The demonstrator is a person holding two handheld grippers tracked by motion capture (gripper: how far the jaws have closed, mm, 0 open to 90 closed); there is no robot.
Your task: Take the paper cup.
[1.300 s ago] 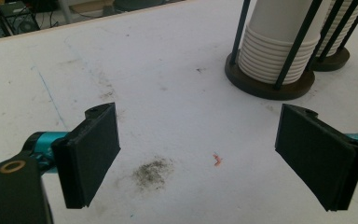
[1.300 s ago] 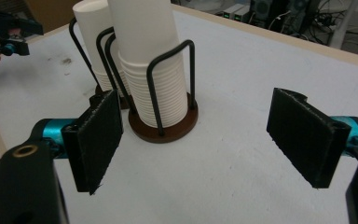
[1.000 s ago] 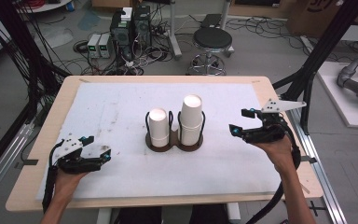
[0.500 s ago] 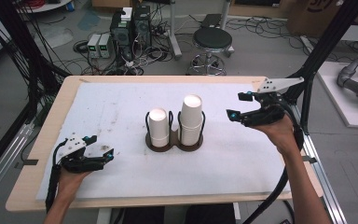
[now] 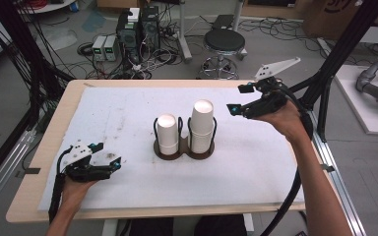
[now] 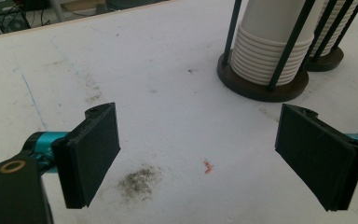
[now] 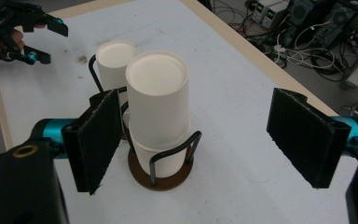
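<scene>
Two stacks of upside-down white paper cups stand in a dark wire holder (image 5: pixel 184 150) at mid-table: a shorter stack (image 5: pixel 167 133) on the left and a taller stack (image 5: pixel 202 124) on the right. My right gripper (image 5: pixel 239 99) hovers open in the air just right of the taller stack, above its top. In the right gripper view the taller stack (image 7: pixel 161 102) rises near the left jaw of that gripper (image 7: pixel 200 140), touching neither pad, with the shorter stack (image 7: pixel 114 63) behind. My left gripper (image 5: pixel 109 156) rests low at the front left, open and empty. Its own view, the left gripper view, has the jaws (image 6: pixel 205 154) wide apart, a cup stack (image 6: pixel 270 42) ahead.
A white mat (image 5: pixel 103 113) covers the wooden table (image 5: pixel 74 93), with a dark smudge (image 6: pixel 140 179) in front of my left gripper. Black frame posts (image 5: pixel 344 54) stand at both sides. A stool (image 5: pixel 225 46) and computer boxes (image 5: pixel 138 29) sit on the floor beyond the far edge.
My right gripper has risen and drifted toward the far side, coming level with the top of the taller stack. The left gripper and the cups have stayed put.
</scene>
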